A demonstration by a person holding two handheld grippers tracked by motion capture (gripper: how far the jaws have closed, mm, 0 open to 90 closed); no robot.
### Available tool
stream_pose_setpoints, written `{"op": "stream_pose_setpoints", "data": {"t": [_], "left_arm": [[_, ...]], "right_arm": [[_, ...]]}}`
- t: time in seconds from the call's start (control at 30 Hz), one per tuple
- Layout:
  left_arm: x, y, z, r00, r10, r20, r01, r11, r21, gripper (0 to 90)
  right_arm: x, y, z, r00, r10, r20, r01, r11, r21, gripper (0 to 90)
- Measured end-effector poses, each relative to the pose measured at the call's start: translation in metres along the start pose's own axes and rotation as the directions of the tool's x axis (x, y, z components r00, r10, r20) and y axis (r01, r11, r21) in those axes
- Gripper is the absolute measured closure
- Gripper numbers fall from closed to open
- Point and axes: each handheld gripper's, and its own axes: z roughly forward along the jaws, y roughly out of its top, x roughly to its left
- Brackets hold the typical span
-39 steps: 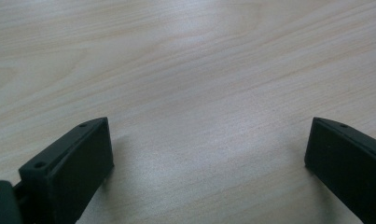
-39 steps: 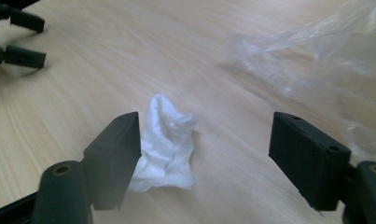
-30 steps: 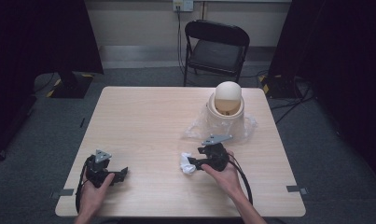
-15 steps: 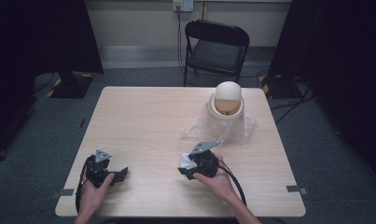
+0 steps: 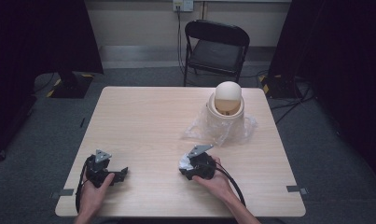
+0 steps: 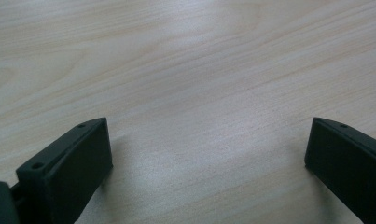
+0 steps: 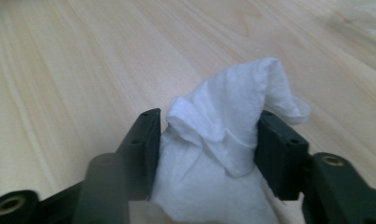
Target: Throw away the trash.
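Pinching white cloth [image 7: 223, 140] in right gripper [image 7: 206, 140] near table [image 5: 143, 126] front edge, right of centre; resting left gripper [image 6: 206, 158], jaws spread wide, at front left.

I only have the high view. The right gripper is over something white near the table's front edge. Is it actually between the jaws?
Observer: Yes. In the right gripper view a crumpled white cloth sits between the right gripper jaws, touching both pads.
Operator: And the left one, anything in it?
Observer: No. The left gripper has its jaws wide apart with bare wooden table between them.
Operator: Is the cloth lying flat?
Observer: No, it is bunched up, with a folded peak rising beyond the jaw tips.
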Motion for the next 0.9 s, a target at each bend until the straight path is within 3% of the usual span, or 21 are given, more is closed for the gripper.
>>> {"op": "stream_pose_setpoints", "data": {"t": [0.2,0.3,0.37,0.9], "left_arm": [[0.000,0.000,0.000,1.0000,0.003,-0.001,-0.003,1.0000,0.002,0.0],[0.000,0.000,0.000,1.0000,0.004,-0.002,-0.004,1.0000,0.002,0.0],[0.000,0.000,0.000,1.0000,0.003,-0.002,-0.003,1.0000,0.002,0.0],[0.000,0.000,0.000,1.0000,0.004,-0.002,-0.004,1.0000,0.002,0.0]], "right_arm": [[-0.004,-0.002,-0.002,0.9993,0.033,0.014,-0.033,0.999,-0.010,64.2],[-0.009,-0.004,-0.004,0.9979,0.065,0.003,-0.065,0.998,-0.021,76.4],[-0.009,-0.005,-0.004,0.9975,0.071,-0.001,-0.071,0.997,-0.026,79.5],[-0.011,-0.001,-0.017,0.9954,0.094,0.014,-0.093,0.993,-0.073,81.9]]}}
